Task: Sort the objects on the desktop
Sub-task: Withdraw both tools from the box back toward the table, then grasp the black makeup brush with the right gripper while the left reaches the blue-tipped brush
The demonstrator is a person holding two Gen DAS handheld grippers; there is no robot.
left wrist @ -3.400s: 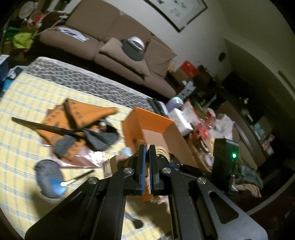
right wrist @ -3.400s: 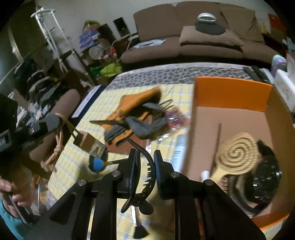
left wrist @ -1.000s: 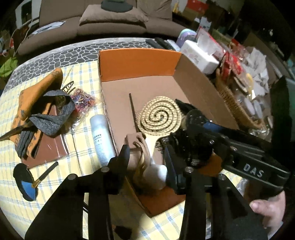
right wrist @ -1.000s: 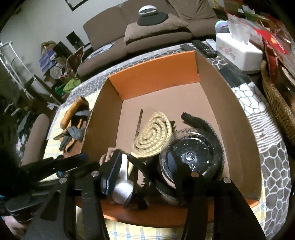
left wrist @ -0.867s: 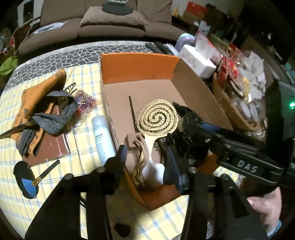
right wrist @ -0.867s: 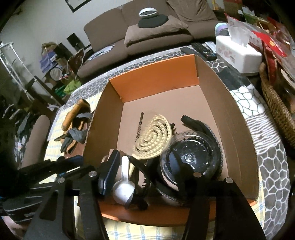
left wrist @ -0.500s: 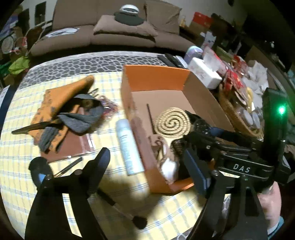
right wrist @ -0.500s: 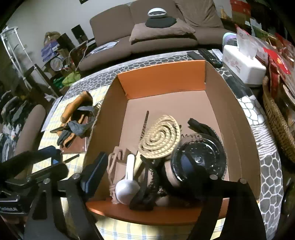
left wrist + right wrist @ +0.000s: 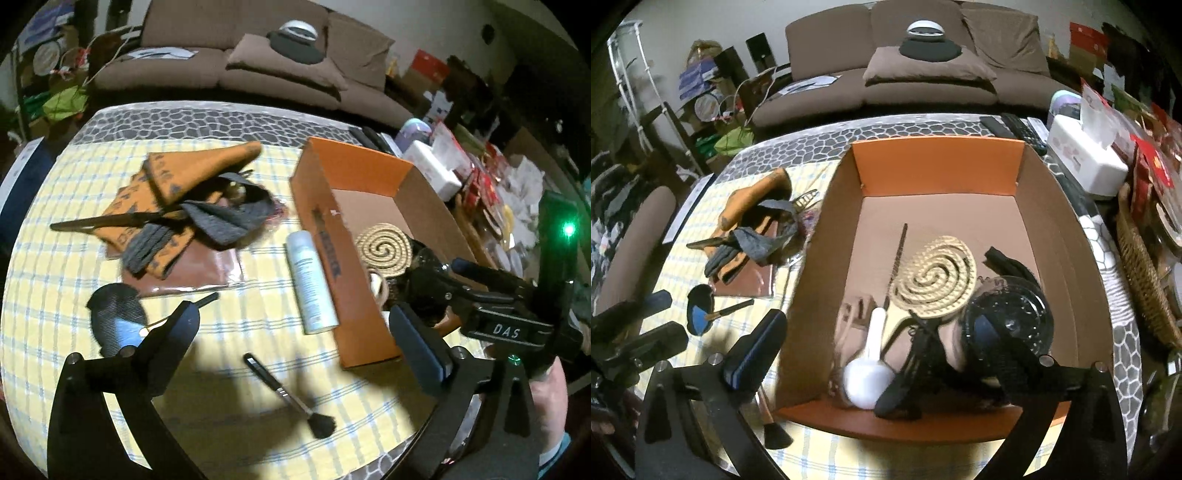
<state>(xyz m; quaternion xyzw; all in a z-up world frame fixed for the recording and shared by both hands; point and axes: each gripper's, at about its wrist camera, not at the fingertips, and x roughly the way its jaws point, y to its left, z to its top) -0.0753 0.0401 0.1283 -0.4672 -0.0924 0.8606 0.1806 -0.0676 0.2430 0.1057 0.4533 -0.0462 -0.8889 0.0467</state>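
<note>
My left gripper hangs over the yellow checked cloth, jaws opening wide with nothing between them. Below it lie a white spray bottle and a makeup brush. My right gripper hovers over the near end of the orange cardboard box, jaws likewise opening and holding nothing. Inside the box lie a spiral woven brush, a white scoop, a black claw clip, a brown tag with twine and a black round container.
Left of the box lie an orange cloth with grey gloves, a brown wallet, a dark blade and a black-and-blue puff. A tissue box, remotes and a wicker basket crowd the right side.
Both grippers have opened wide. The left one let go of the brown tag in the box and swung left over the cloth. The right one released the black claw clip and drew back slightly.
</note>
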